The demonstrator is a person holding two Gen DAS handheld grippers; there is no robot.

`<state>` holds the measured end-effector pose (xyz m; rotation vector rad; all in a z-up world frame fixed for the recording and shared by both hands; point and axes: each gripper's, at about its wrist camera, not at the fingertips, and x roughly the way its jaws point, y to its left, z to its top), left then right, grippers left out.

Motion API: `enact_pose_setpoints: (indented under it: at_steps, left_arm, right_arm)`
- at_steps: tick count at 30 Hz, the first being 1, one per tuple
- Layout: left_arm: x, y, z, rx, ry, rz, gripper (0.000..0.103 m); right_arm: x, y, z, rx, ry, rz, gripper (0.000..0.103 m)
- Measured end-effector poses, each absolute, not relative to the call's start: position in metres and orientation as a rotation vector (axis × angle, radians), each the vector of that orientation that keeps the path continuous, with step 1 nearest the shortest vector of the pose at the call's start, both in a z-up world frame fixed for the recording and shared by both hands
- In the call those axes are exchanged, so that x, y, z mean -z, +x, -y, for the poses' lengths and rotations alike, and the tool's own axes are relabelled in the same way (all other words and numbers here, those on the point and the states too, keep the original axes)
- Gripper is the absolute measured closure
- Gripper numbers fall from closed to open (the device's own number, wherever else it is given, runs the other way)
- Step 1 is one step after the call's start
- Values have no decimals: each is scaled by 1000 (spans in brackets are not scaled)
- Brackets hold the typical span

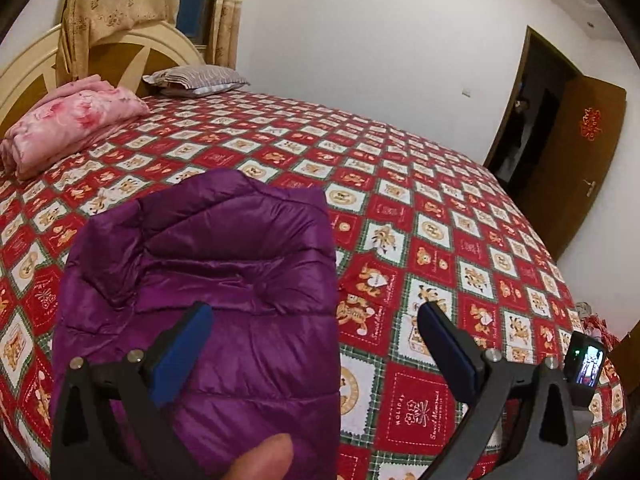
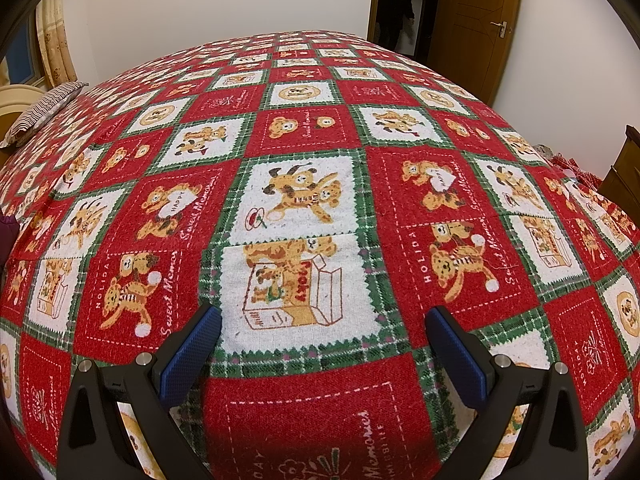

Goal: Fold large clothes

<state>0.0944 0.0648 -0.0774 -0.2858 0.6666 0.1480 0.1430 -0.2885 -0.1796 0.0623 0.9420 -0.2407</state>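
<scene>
Red-and-white bear-print bedspread (image 1: pixel 440 208) is covering the whole bed, and on it your purple down jacket (image 1: pixel 224 272) is lying already folded into a compact, puffy block, toward seven o'clock in the left wrist view. Your left gripper (image 1: pixel 314 316) is hovering just above its near right edge with the jaws spread wide, gripping nothing; one blue pad (image 1: pixel 180 352) is sitting over the purple fabric, the other over bare bedspread. A fingertip (image 1: pixel 260 458) is showing at six o'clock. Your right gripper (image 2: pixel 322 320) is also gaping and empty, pointing at plain bedspread, with only a sliver of the jacket at nine o'clock in its view.

The fold is looking close to finished, so you are probably tidying or making a last half-fold. Slick, air-filled down tends to spring back: bring the right gripper over toward nine o'clock, pinch both near corners through all layers, carry them toward twelve o'clock, then press the air out before you let go.

Farther out, a folded pink quilt (image 1: pixel 68 124) is lying at ten o'clock, a striped pillow (image 1: pixel 196 80) at eleven, and an open doorway (image 1: pixel 532 116) at two.
</scene>
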Motion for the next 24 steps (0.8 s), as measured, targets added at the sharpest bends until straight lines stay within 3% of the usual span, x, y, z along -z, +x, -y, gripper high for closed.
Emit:
enact_pose_setpoints:
  at_steps: [24]
  left_arm:
    - [85, 103, -64, -168, -305, -688, 0]
  right_arm:
    - [180, 143, 289, 241, 63, -942, 1]
